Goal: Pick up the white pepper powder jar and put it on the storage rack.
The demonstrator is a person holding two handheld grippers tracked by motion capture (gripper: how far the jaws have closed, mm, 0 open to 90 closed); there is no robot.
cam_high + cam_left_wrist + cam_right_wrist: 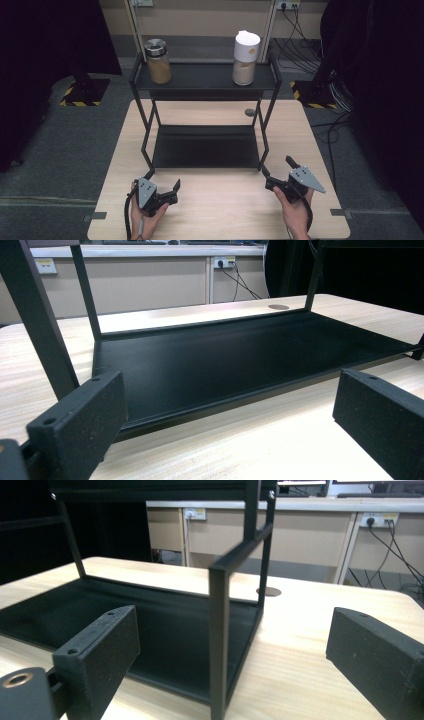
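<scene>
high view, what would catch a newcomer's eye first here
The black two-tier rack stands mid-table, and the eye goes to its top shelf: a glass jar with a metal lid at the left end and a white-lidded jar at the right end. Its lower shelf is bare. Near the front edge, the left tool and right tool rest open on the wooden table, holding nothing.

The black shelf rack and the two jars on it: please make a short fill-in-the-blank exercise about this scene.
1. The two jars stand on the ____ shelf of the black rack.
2. The jar with the white lid stands at the ____ end of that shelf in the high view.
3. The jaws of the left gripper and the right gripper are ____.
4. The lower shelf holds ____.

Missing words: top; right; open; nothing
</scene>
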